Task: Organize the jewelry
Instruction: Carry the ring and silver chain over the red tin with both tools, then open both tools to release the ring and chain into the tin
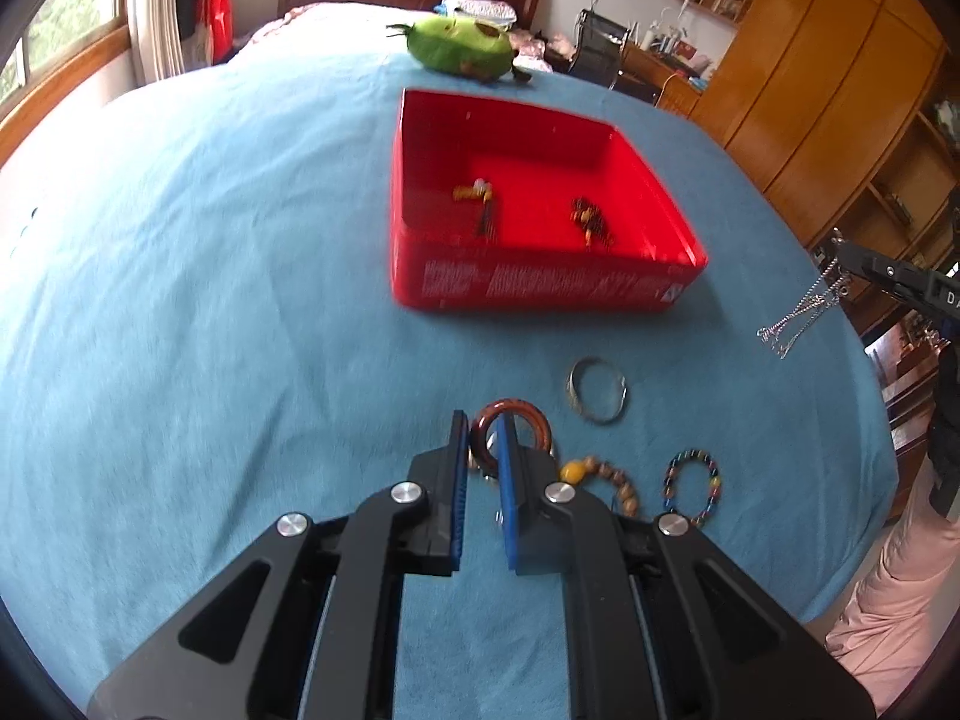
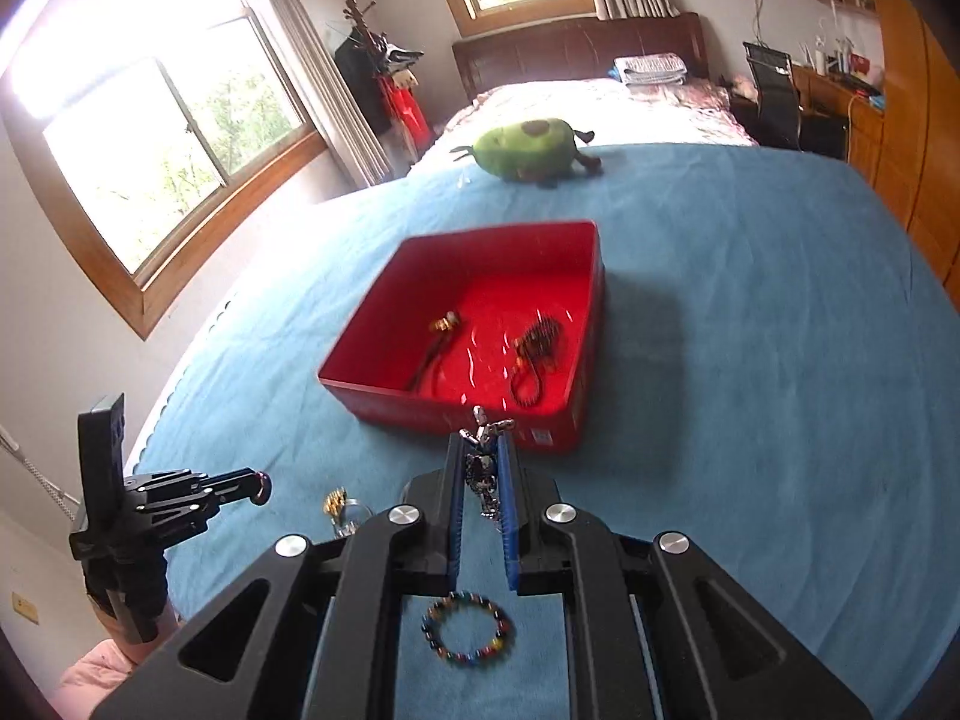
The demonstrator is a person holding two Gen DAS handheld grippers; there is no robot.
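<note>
My left gripper (image 1: 483, 427) is shut on a brown wooden bangle (image 1: 528, 414), lifted a little above the blue cover; from the right wrist view the left gripper (image 2: 255, 483) shows with the bangle at its tip. My right gripper (image 2: 480, 450) is shut on a silver chain (image 2: 485, 474) that dangles from its blue pads, just short of the red box (image 2: 420, 414). In the left wrist view the right gripper (image 1: 840, 261) hangs the chain (image 1: 801, 315) to the right of the red box (image 1: 540, 282). Two dark beaded pieces (image 1: 591, 219) lie inside the box.
On the blue cover lie a silver bangle (image 1: 597, 390), a wooden bead bracelet with a yellow bead (image 1: 606, 474) and a multicoloured bead bracelet (image 1: 693, 486), also below my right gripper (image 2: 468, 630). A green plush toy (image 2: 528, 150) sits beyond the box. The cover's edge drops off at right.
</note>
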